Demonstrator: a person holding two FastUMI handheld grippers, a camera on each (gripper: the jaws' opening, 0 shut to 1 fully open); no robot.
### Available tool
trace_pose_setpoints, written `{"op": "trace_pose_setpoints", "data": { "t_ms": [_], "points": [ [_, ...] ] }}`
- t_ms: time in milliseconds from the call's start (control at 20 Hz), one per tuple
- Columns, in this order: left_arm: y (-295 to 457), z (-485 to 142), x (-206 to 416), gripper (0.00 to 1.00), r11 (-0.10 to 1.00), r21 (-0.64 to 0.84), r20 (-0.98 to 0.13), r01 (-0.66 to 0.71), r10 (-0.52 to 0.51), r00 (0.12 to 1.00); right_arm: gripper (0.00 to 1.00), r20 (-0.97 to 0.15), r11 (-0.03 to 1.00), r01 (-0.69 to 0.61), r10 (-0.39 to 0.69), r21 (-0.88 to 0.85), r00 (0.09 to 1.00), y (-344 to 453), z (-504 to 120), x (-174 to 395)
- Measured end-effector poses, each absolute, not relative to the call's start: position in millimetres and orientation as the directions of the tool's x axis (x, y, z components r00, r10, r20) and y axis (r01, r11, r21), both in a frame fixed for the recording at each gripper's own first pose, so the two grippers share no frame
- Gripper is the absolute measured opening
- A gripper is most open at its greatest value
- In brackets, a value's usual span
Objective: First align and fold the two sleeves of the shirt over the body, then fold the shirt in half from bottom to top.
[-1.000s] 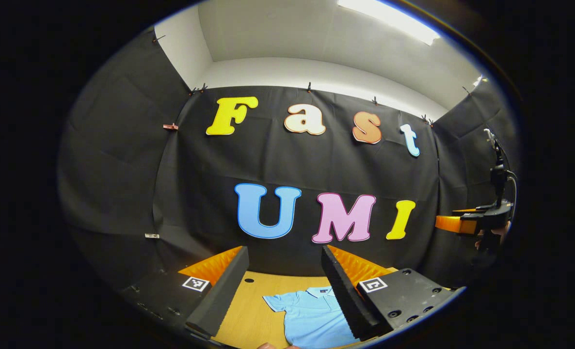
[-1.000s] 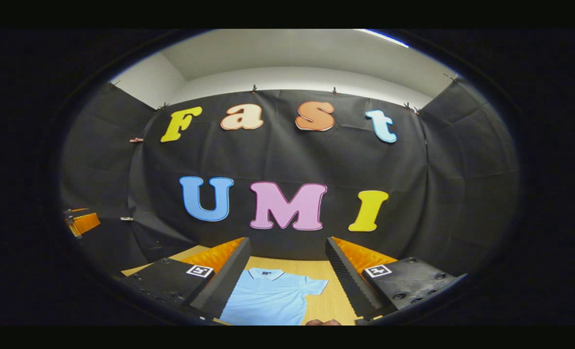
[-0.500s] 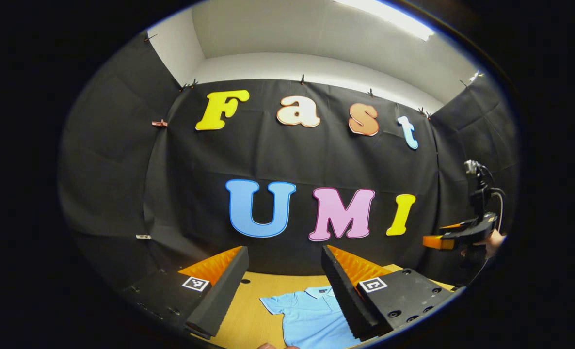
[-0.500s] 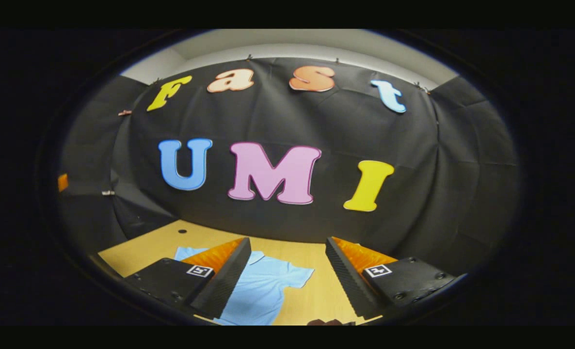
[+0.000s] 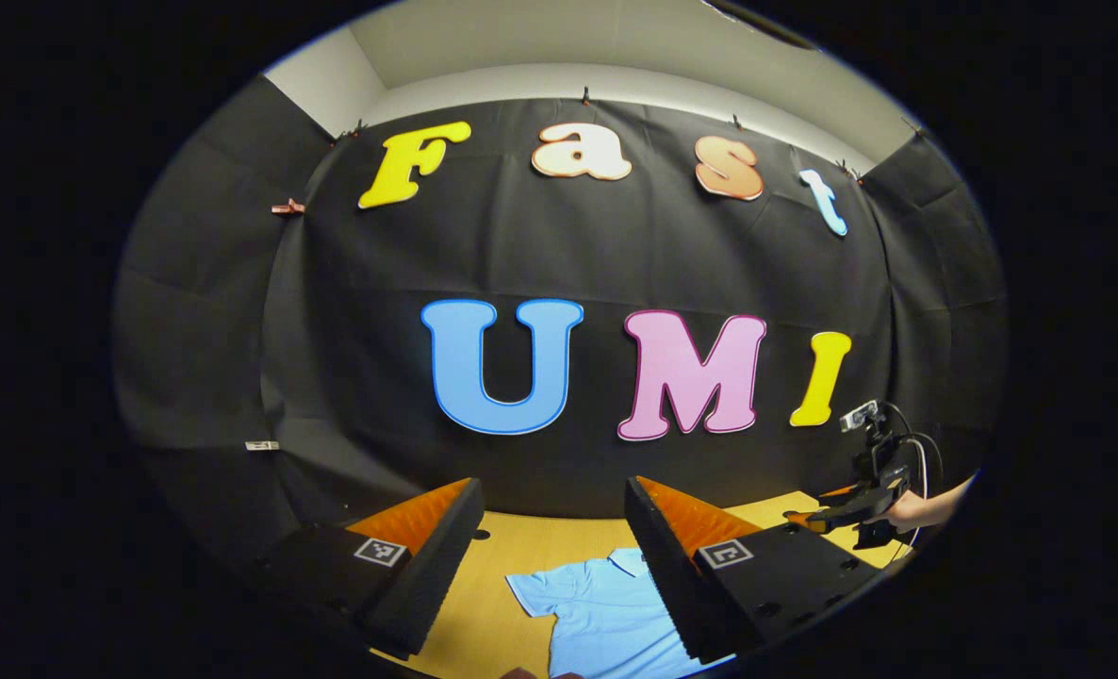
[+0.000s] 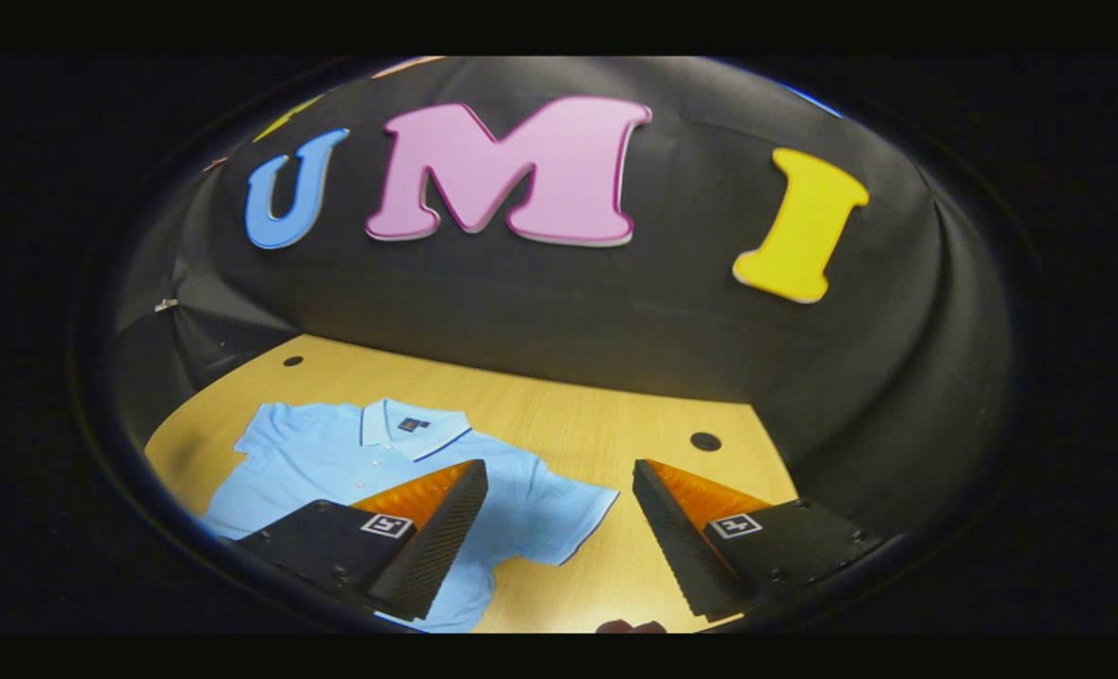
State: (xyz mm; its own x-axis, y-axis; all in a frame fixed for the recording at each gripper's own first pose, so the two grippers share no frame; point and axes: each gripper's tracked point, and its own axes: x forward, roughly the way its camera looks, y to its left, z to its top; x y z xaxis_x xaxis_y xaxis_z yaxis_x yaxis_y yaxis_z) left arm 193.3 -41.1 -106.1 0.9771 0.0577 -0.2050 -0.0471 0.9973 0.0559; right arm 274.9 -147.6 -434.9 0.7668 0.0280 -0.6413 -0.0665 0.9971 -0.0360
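A light blue polo shirt [image 6: 352,453] lies flat on the wooden table [image 6: 606,424], collar toward the wall, both short sleeves spread out. My right gripper [image 6: 559,500] hovers open above the shirt's right sleeve [image 6: 559,505], holding nothing. In the left gripper view the shirt [image 5: 597,613] shows between the fingers, its left sleeve [image 5: 531,592] pointing left. My left gripper [image 5: 550,528] is open and empty, higher above the table. The other gripper [image 5: 851,509] and the hand [image 5: 922,509] holding it appear at the right of that view.
The black cloth wall closes the table's far side and both flanks. Two small round holes [image 6: 705,440] sit in the tabletop near the back edge. Bare wood lies to the right of the shirt.
Both grippers have come down and tilted toward the table. The right one moved furthest, so the whole upper shirt now shows beneath it. Both stayed open.
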Motion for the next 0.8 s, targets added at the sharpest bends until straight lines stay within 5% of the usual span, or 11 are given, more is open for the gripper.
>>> {"op": "trace_pose_setpoints", "data": {
  "t_ms": [350,650,800],
  "points": [
    [-75.5,-157.9,265.2,0.97,0.995,0.088,-0.295,-0.053,0.077,0.952,0.98,-0.832,0.999,-0.014,0.036,0.034,0.553,-182.8,-585.3,295.5],
    [-94.4,-180.1,278.5,0.92,0.994,0.109,-0.345,-0.019,0.056,0.937,0.96,-0.869,0.998,0.003,0.047,0.055,0.493,-175.1,-609.7,289.1],
    [-93.0,-177.9,278.1,0.92,0.993,0.115,-0.348,-0.009,0.049,0.936,0.54,-0.878,0.995,0.008,0.083,0.099,0.471,-160.8,-610.4,285.0]
  ]
}}
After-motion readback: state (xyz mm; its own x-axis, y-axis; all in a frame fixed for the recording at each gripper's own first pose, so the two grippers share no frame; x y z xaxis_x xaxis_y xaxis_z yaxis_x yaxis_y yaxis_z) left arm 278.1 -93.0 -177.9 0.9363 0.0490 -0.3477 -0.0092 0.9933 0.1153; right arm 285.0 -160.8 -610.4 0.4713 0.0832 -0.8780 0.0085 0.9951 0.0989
